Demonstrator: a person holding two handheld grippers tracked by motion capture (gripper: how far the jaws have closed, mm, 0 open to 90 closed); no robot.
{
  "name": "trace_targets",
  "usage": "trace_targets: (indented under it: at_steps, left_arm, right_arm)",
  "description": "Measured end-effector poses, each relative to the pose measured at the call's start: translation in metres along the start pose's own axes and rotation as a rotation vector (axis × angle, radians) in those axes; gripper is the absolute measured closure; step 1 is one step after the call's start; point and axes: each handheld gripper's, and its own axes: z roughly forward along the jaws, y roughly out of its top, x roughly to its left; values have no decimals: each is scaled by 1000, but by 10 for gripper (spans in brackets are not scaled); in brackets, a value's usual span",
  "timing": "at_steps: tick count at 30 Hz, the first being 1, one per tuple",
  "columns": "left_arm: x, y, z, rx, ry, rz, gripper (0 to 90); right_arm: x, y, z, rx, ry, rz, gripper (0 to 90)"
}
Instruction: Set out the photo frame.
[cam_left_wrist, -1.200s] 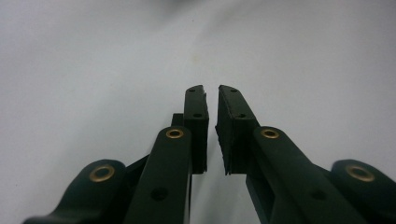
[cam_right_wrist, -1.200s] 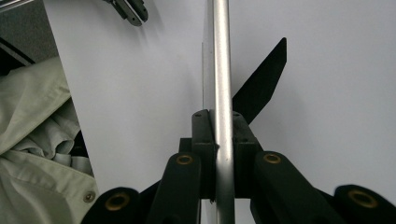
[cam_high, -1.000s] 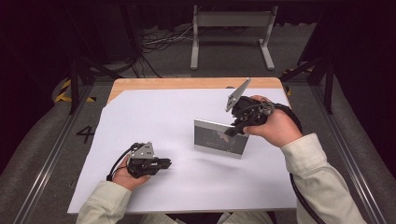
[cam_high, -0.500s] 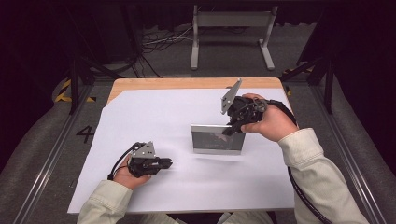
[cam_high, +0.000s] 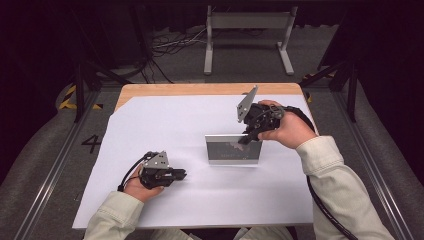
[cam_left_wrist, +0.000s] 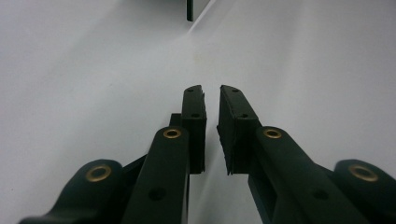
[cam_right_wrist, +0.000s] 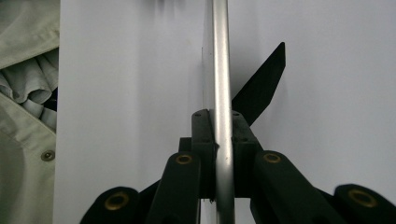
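Clamping the top edge of a picture frame (cam_high: 234, 149) standing mid-table, the right gripper (cam_high: 248, 135) could tip it if released carelessly; the left gripper (cam_high: 181, 174) rests nearby, jaws slightly apart, empty.

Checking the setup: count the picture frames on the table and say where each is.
1. The picture frame stands upright on its edge at the middle of the white table, its top rim clamped in the right gripper. No other shows.
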Motion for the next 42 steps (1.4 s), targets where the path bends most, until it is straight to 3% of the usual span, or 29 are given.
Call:
trace_targets:
  at_steps: [16, 31, 38, 42]
  left_arm:
    - [0, 0, 1, 1, -2, 4, 809]
    - [0, 1, 2, 1, -6, 9, 808]
    - [0, 0, 1, -1, -6, 3, 807]
    - [0, 0, 1, 1, -5, 5, 805]
  right_arm:
    - [-17, -17, 5, -29, 21, -20, 832]
    - [-29, -24, 9, -41, -19, 27, 775]
    - [-34, -26, 8, -78, -49, 73, 725]
    - [-33, -26, 6, -108, -72, 101, 602]
